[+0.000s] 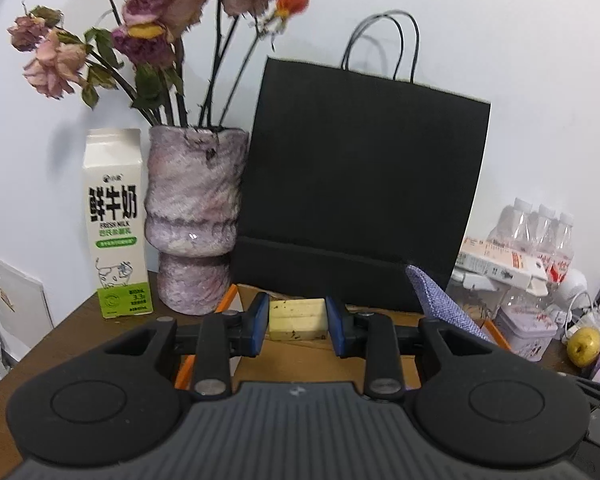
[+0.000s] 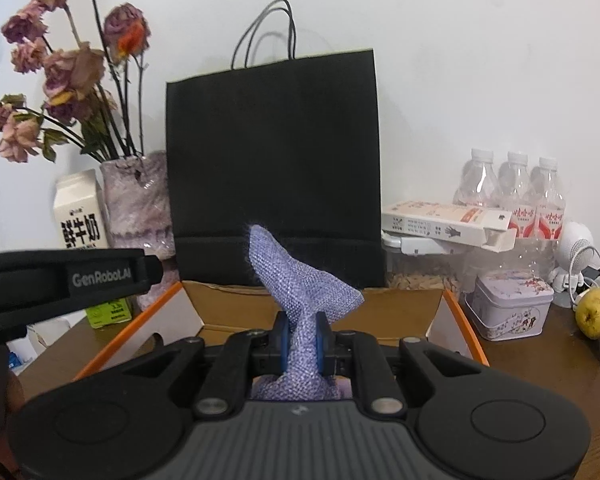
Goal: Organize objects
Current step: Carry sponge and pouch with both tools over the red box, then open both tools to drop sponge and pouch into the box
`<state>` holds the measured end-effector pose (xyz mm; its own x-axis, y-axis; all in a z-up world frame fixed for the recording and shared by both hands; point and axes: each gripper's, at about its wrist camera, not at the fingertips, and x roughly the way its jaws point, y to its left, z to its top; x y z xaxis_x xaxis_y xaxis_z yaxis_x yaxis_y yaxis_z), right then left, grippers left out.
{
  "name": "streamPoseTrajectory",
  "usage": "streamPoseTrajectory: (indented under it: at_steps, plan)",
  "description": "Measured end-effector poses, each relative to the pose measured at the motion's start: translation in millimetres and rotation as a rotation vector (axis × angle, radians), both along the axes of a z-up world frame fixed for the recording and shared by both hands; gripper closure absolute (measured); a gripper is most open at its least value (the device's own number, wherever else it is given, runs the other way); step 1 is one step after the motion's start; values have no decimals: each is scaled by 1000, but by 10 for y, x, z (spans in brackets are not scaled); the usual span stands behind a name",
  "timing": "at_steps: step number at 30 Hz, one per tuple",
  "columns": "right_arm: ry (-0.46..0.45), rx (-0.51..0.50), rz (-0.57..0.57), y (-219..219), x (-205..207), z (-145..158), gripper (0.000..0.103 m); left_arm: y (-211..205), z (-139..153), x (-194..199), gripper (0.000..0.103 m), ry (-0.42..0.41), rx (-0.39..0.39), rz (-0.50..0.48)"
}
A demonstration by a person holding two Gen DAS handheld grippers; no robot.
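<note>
Gripping a pale yellow block (image 1: 297, 319) between its blue pads, the left gripper (image 1: 297, 326) hangs over an open cardboard box (image 1: 320, 356) with orange-edged flaps on a brown wooden table (image 1: 60, 332). The block (flecked with dark specks) sits squarely between the two fingers, both pads pressed against its sides.

Beside it, the right gripper (image 2: 302, 344) is clamped narrowly on a bunched lilac woven cloth (image 2: 300, 280), whose loose end stands up and flops to the right above the fingers, while more of the fabric gathers below them, close to the camera. The cloth too is held above the same box (image 2: 400, 312), and its tip shows at the right of the left wrist view (image 1: 436, 296). The left gripper's black body crosses the left edge of the right wrist view (image 2: 60, 280).

Behind the box a black paper bag (image 1: 360, 184) stands upright against the white wall. To its left stand a mottled purple vase (image 1: 196, 220) of dried roses (image 1: 152, 4) and a milk carton (image 1: 116, 224). To the right are clear plastic bottles (image 2: 512, 192), a long white carton (image 2: 448, 224) lying flat, a lilac tin (image 2: 508, 304) and a yellow pear (image 2: 596, 312).
</note>
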<state>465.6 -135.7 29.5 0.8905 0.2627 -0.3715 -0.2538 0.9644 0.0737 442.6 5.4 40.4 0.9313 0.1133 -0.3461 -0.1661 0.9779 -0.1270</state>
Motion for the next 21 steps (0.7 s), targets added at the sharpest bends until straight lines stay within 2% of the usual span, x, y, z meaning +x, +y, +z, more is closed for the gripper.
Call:
streamPoseTrajectory:
  at_steps: [11, 14, 15, 16, 17, 18, 19, 21]
  plan:
    - [75, -38, 8, 27, 158, -244, 91, 4, -261, 175, 71, 83, -3, -24]
    - [98, -52, 7, 51, 165, -273, 82, 0, -259, 163, 70, 83, 3, -19]
    - [101, -62, -1, 62, 166, -283, 70, -4, -251, 154, 63, 79, 9, -14]
    - [108, -74, -11, 73, 168, -290, 50, -6, -241, 140, 47, 74, 13, -12]
    - [113, -83, -20, 81, 169, -296, 38, -9, -226, 128, 37, 66, 17, -7]
    - [113, -87, -29, 84, 165, -301, 18, -12, -215, 115, 12, 58, 22, 1]
    - [109, -90, -36, 85, 159, -301, 7, -16, -203, 102, 0, 47, 27, 13]
    - [101, -86, -53, 74, 149, -285, 3, -29, -185, 71, 0, 23, 42, 25]
